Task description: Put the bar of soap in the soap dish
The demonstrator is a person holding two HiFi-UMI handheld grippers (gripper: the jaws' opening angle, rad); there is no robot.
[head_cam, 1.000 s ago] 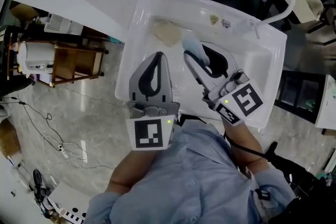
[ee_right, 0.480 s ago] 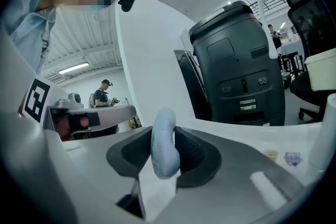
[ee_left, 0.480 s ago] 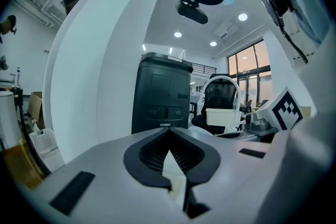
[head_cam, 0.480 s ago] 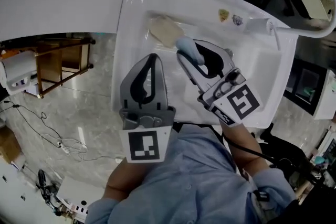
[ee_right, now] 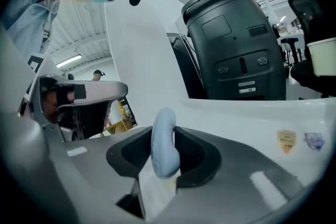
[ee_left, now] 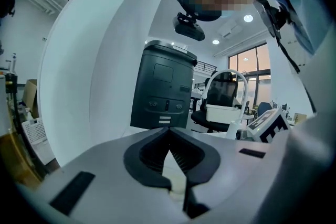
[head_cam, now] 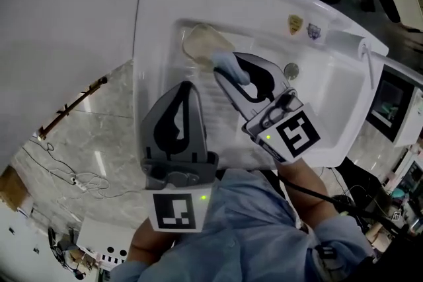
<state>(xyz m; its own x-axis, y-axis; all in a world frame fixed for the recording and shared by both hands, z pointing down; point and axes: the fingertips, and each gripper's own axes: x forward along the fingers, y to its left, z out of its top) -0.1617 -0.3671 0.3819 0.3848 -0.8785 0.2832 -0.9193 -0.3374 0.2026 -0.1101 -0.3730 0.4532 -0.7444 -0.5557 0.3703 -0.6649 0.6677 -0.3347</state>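
Note:
A pale blue bar of soap stands on edge between the jaws of my right gripper, which is shut on it over the white sink. The right gripper view shows the same soap upright in that gripper. The translucent soap dish lies in the basin's far left corner, just beyond the soap and apart from it. My left gripper hovers to the left over the basin's near side, shut with nothing in it; its tips meet in the left gripper view.
Two small stickers sit on the sink's back ledge, with a drain in the basin and a faucet pipe at the right. A black machine stands behind the sink. Marble floor lies to the left.
Both grippers have come down toward the basin. The soap in the right gripper now sits closer to the soap dish. Neither gripper's jaws changed.

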